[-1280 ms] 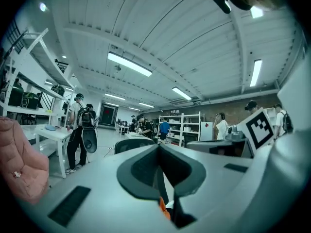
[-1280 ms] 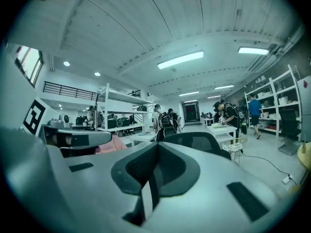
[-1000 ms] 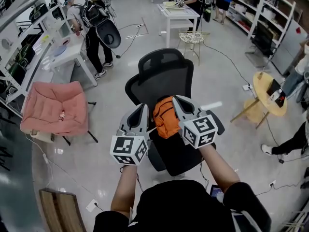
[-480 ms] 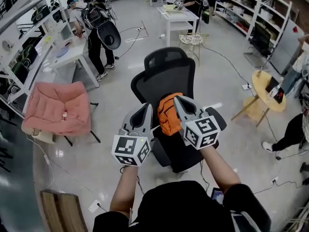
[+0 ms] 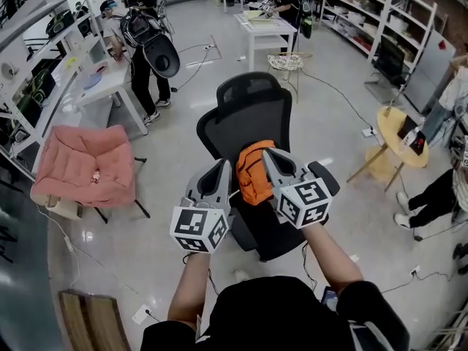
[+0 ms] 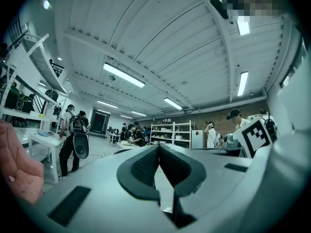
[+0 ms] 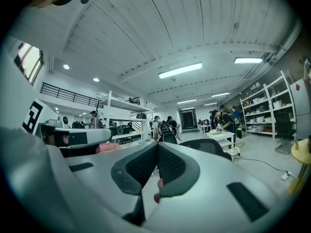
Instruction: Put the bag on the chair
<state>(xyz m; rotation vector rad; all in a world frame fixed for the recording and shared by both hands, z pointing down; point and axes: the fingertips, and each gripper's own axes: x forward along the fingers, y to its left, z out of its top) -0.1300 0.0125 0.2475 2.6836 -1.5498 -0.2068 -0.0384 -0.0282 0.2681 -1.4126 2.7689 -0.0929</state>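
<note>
With left gripper [image 5: 221, 168] closed tight, nothing visible between its jaws, and orange bag [image 5: 252, 174] pinched in closed right gripper [image 5: 270, 156] over chair [image 5: 247, 115] seat, lower both evenly, settle bag mid-seat, only then release.

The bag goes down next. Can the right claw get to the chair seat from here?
Probably yes: the right claw, shut on the bag, seems to hang over the chair, whose visible seat looks bare, with nothing between.
</note>
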